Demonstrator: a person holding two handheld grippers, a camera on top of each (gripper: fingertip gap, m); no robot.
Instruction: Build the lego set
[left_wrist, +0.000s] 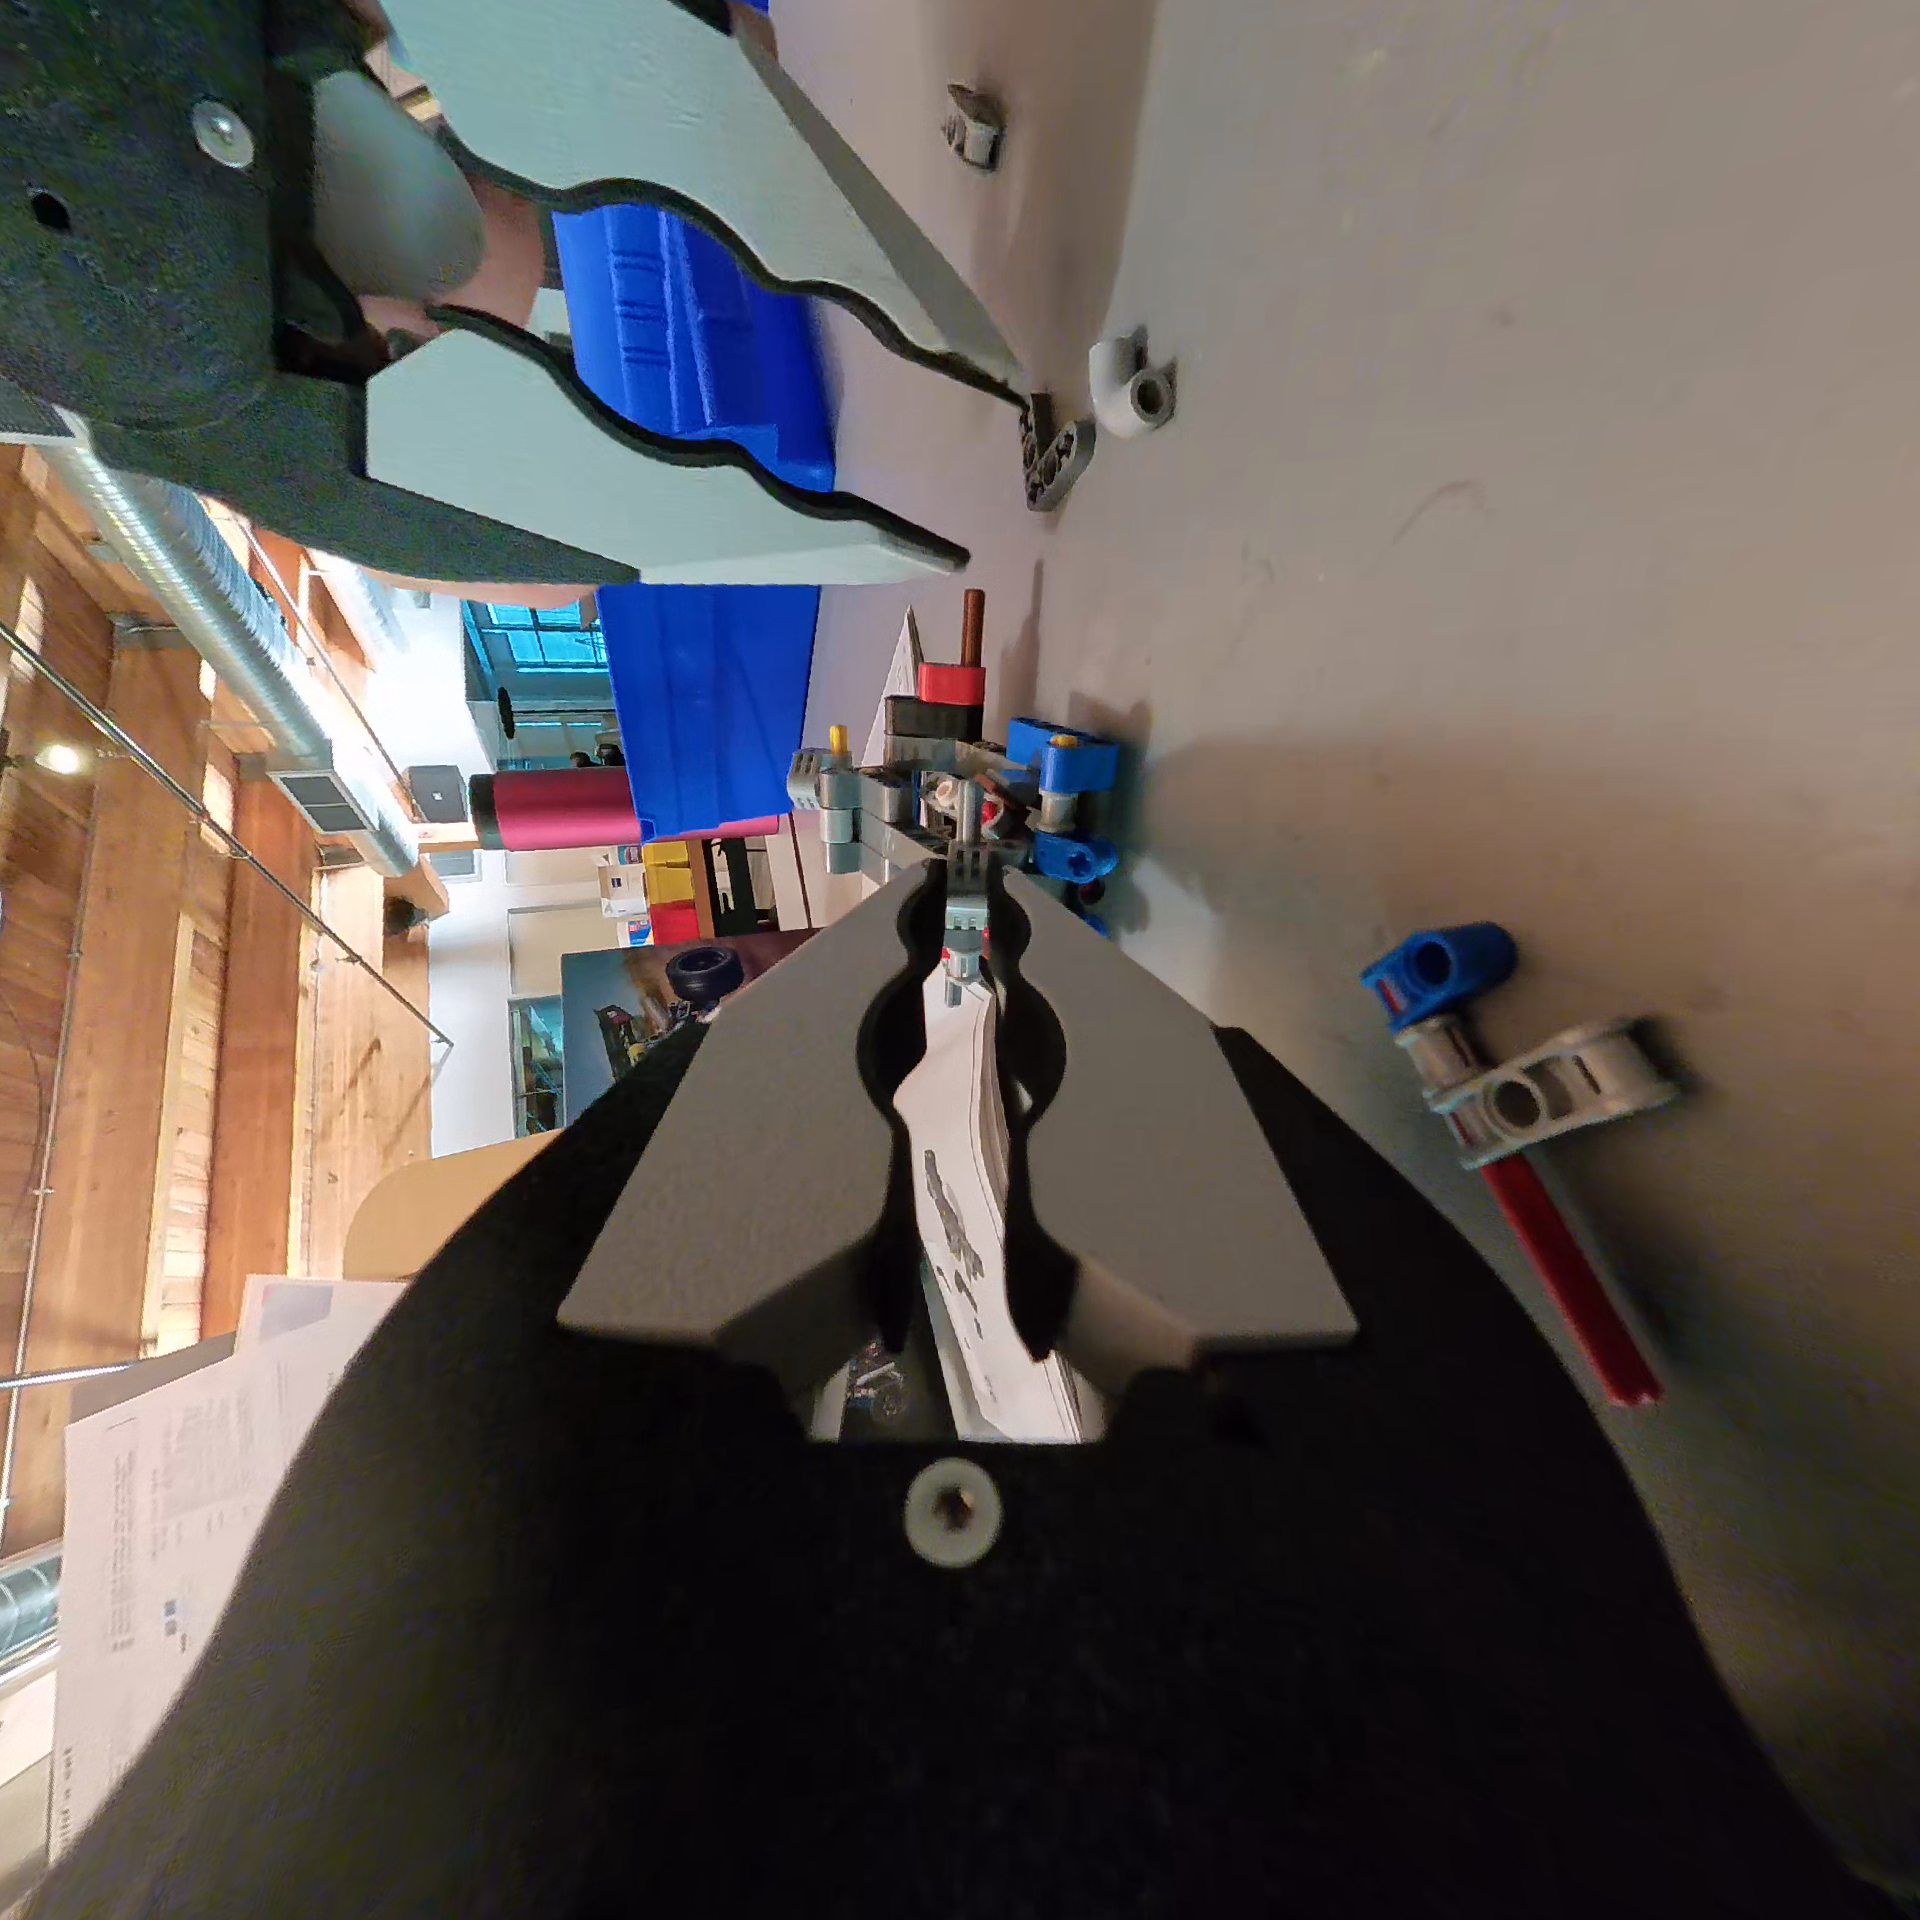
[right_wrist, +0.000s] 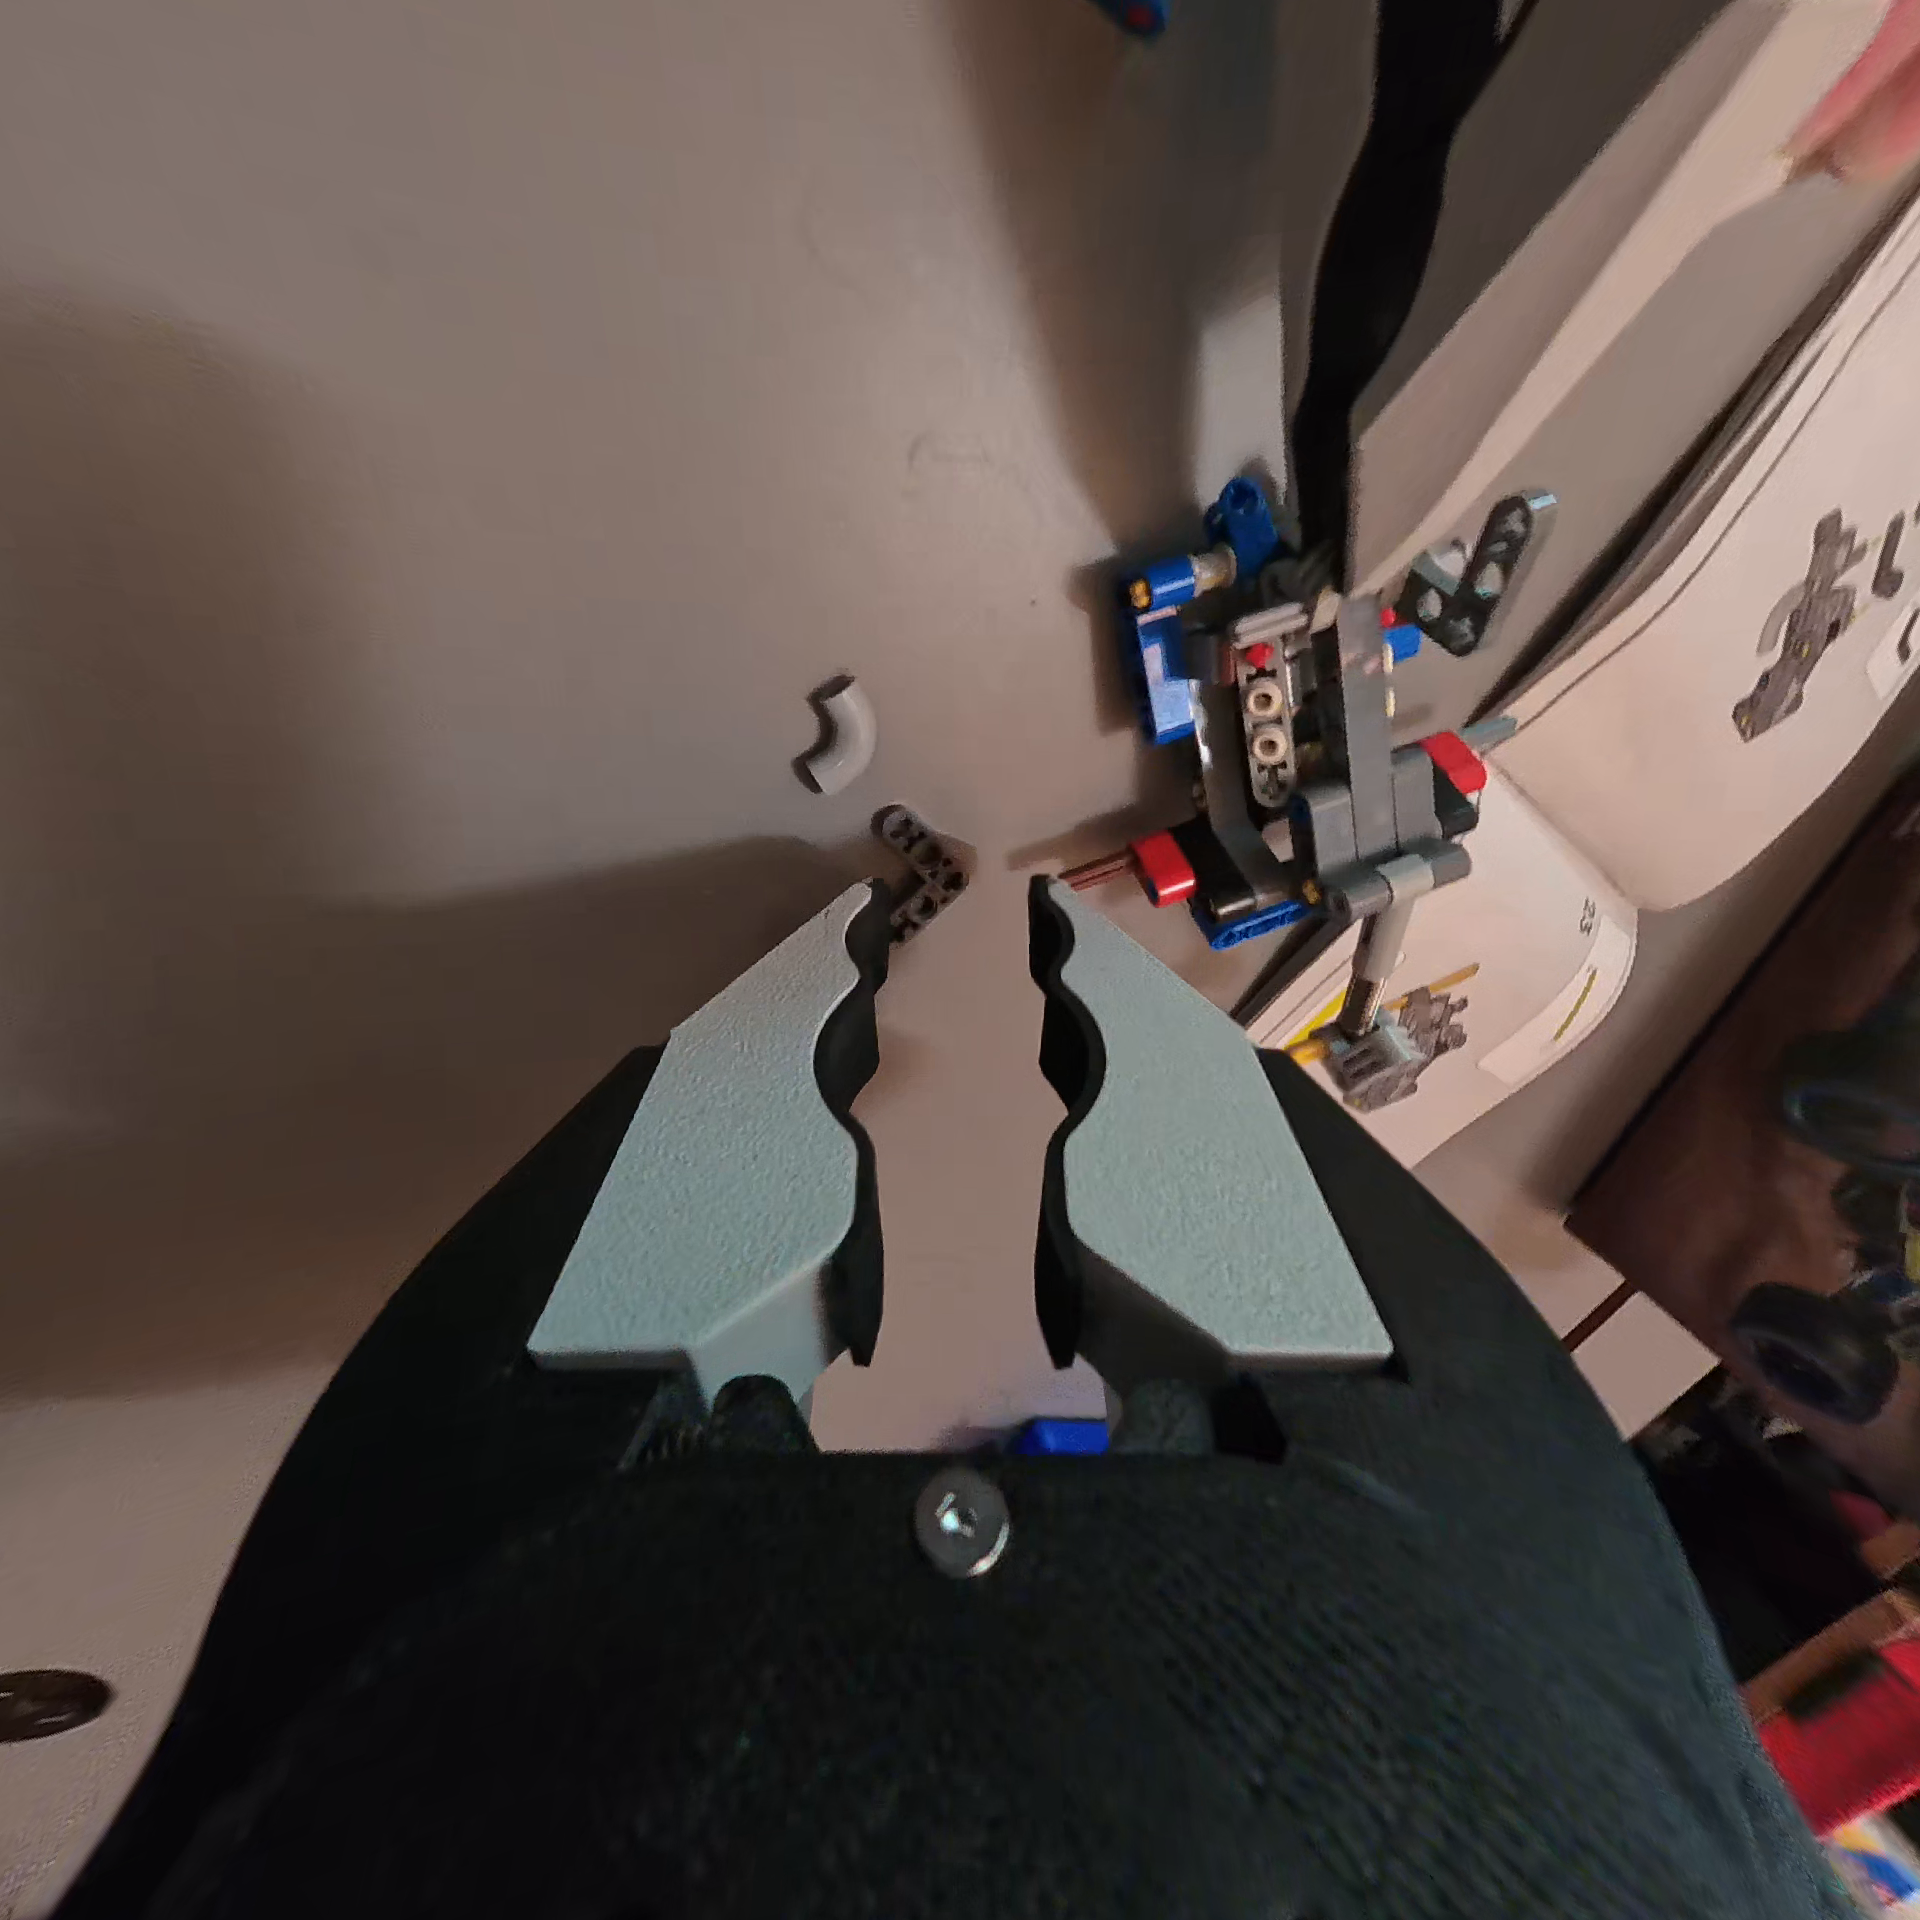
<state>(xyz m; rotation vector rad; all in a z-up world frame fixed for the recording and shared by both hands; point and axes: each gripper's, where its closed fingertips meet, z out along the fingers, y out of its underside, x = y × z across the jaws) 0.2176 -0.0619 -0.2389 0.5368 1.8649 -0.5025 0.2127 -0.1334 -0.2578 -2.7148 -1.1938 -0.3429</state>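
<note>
My left gripper (left_wrist: 966, 883) is shut on a grey connector (left_wrist: 966, 914) that sticks out of a small brick assembly (left_wrist: 966, 790) of grey, blue, red and black parts. The assembly stands on the table at the edge of an open instruction booklet (right_wrist: 1558, 883). The right wrist view shows the assembly (right_wrist: 1309, 748) with the left gripper (right_wrist: 1314, 566) reaching in from the top. My right gripper (right_wrist: 956, 888) is open and holds nothing. Its left fingertip (right_wrist: 873, 894) is at a dark grey L-shaped beam (right_wrist: 925, 857) lying on the table. The right gripper (left_wrist: 995, 480) and the beam (left_wrist: 1055, 457) also show in the left wrist view.
A white curved piece (right_wrist: 836, 732) lies just beyond the beam. A blue connector on a red axle with a light grey piece (left_wrist: 1507, 1081) lies to the right. Blue bins (left_wrist: 686, 332), a dark red bottle (left_wrist: 561, 810) and a picture box (left_wrist: 644, 1008) stand behind. The grippers' ends are close to 8 cm from one another.
</note>
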